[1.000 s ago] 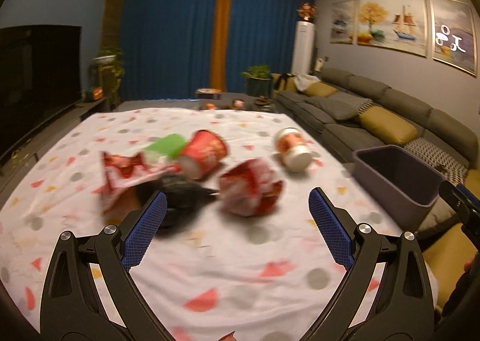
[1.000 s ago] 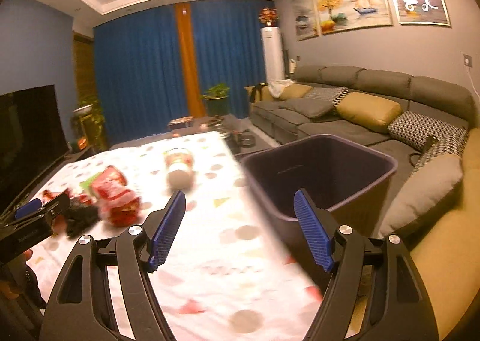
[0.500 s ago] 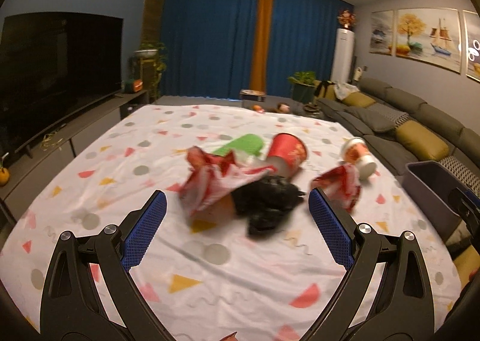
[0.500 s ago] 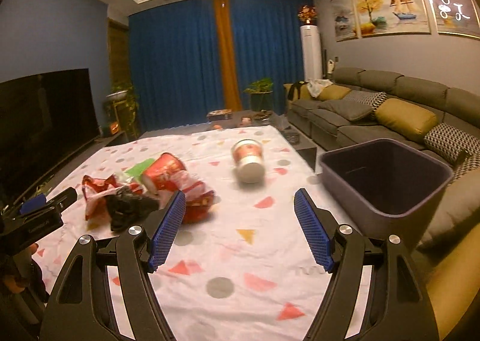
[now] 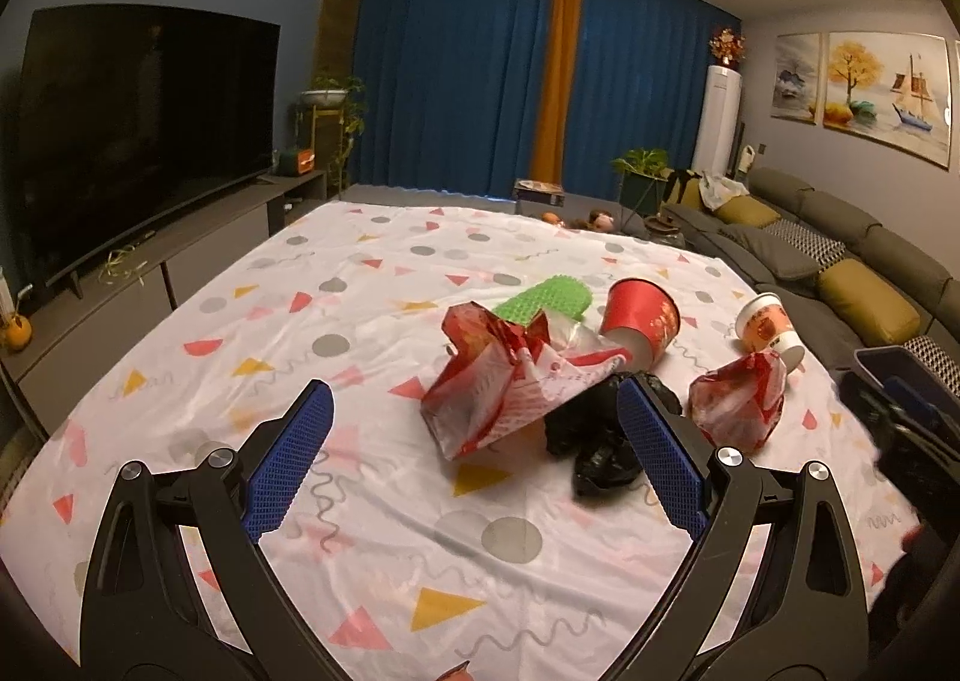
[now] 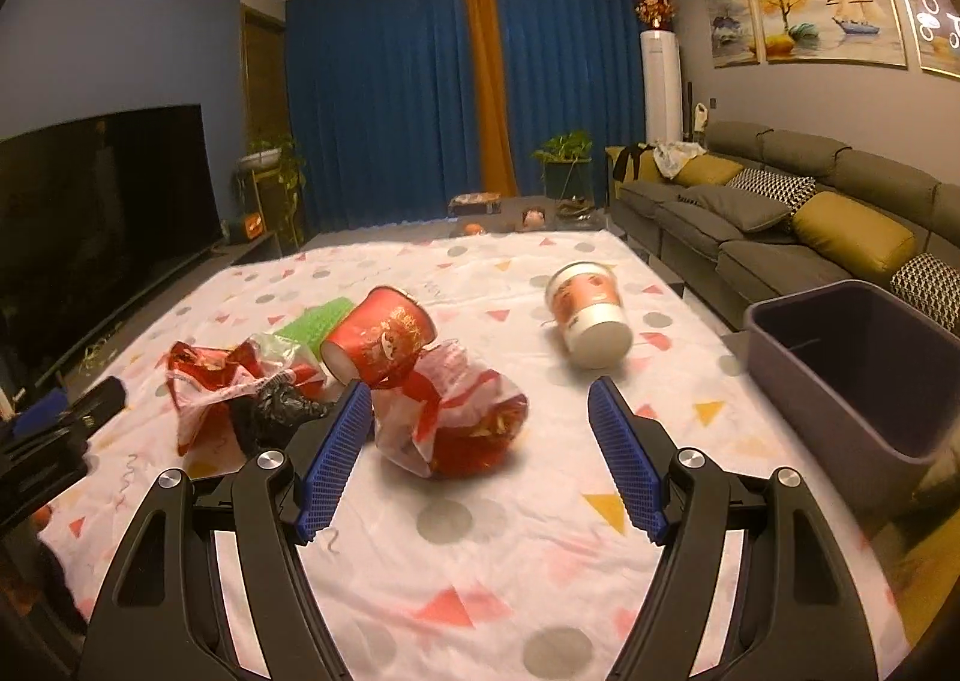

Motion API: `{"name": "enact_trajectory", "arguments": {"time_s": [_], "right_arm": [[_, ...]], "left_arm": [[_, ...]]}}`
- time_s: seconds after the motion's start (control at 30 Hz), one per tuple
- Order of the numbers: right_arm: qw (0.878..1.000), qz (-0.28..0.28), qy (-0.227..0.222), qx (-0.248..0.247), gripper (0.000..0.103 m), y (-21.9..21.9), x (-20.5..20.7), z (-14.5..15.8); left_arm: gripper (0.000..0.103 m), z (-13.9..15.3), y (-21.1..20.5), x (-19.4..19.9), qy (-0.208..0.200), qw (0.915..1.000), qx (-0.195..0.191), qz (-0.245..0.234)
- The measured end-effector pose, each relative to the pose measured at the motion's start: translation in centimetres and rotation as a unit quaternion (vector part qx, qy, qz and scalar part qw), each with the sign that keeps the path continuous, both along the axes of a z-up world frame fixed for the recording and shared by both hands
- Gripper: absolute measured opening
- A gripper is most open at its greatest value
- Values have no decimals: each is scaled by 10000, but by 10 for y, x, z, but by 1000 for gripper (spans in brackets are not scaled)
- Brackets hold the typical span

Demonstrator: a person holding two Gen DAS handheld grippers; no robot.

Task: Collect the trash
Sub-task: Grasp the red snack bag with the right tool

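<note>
My left gripper [image 5: 474, 462] is wide open with nothing in it, hanging over the white cloth with coloured dots and triangles [image 5: 336, 321]; the crinkly red and white plastic bag [image 5: 510, 381] lies just ahead between its blue bumpy fingers [image 5: 289, 468], and the crumpled shiny black plastic bag [image 5: 591, 441] sits right by the right finger; my right gripper [image 6: 480, 456] is wide open too and holds nothing; the squashed red and clear plastic wrapper [image 6: 459, 417] lies between its fingers, close to the left one; a round red paper cup [image 6: 381, 342] lies on its side touching that wrapper; a bumpy green plastic thing [image 6: 315, 321] peeks out behind the cup; a white and orange paper cup [image 6: 588, 312] lies tipped over, a bit apart; the smooth dark grey plastic bin [image 6: 852, 369] stands at the right edge of the cloth.
</note>
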State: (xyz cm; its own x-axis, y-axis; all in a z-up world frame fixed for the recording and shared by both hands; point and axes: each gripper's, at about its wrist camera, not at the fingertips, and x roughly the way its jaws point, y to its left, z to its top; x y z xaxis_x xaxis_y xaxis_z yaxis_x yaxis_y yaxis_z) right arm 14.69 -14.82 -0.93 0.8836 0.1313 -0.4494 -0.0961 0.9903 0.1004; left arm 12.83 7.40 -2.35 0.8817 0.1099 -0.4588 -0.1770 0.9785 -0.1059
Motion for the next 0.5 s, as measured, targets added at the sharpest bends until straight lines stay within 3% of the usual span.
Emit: {"name": "enact_trajectory", "arguments": {"time_s": [0.17, 0.5], "right_arm": [[9997, 29, 219, 44, 64, 11, 24, -9], [9978, 88, 647, -60, 33, 30, 56, -29]], "left_arm": [[94, 0, 10, 6, -20, 10000, -84, 18], [88, -4, 15, 43, 168, 9992, -338, -130]]}}
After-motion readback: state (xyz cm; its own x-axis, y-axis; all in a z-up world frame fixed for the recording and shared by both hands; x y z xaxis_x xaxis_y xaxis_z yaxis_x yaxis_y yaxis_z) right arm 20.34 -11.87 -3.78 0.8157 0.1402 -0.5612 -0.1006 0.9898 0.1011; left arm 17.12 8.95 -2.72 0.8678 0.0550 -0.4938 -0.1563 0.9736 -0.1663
